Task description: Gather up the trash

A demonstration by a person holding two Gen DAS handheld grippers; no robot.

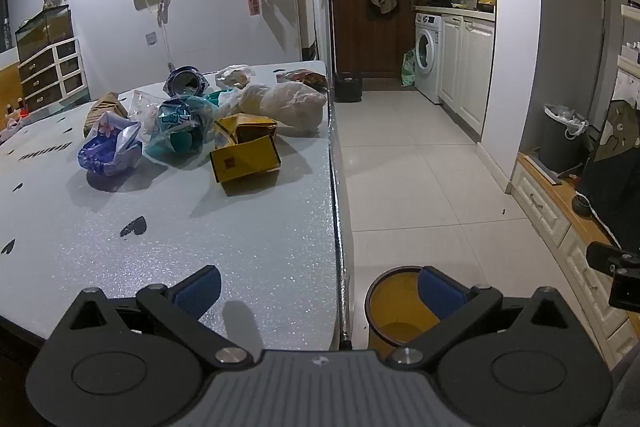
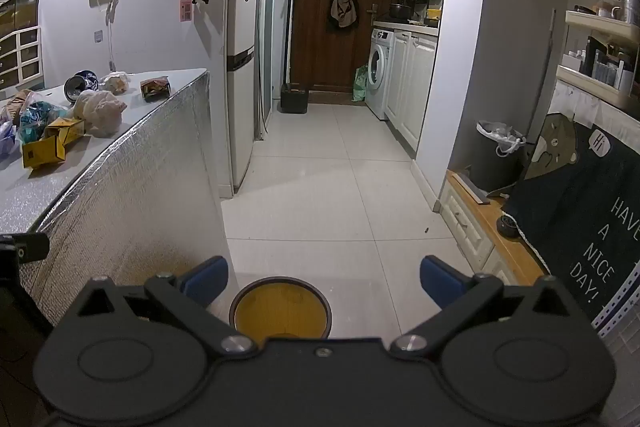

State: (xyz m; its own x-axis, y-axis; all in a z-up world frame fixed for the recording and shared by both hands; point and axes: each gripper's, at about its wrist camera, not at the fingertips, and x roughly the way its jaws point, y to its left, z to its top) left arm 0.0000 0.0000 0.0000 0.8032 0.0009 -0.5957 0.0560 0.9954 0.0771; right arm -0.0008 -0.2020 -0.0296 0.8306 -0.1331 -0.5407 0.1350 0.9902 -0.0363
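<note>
Trash lies heaped on the silvery table (image 1: 248,247): a yellow carton (image 1: 245,159), a teal wrapper (image 1: 182,125), a purple-white wrapper (image 1: 110,149), a pale plastic bag (image 1: 288,103) and a blue cup (image 1: 185,81). The same heap, with the yellow carton (image 2: 43,151), shows at the left of the right wrist view. A yellow-lined bin (image 1: 400,311) stands on the floor by the table's near corner. My left gripper (image 1: 320,287) is open over the table edge, well short of the heap. My right gripper (image 2: 324,281) is open above the bin (image 2: 280,311), nothing between its fingers.
A tiled corridor (image 2: 332,187) runs to a brown door (image 2: 332,27), with a washing machine (image 2: 378,67) and white cabinets on the right. A grey lined bin (image 2: 494,155) stands on a low wooden cabinet (image 2: 488,227). A fridge (image 2: 240,67) stands behind the table.
</note>
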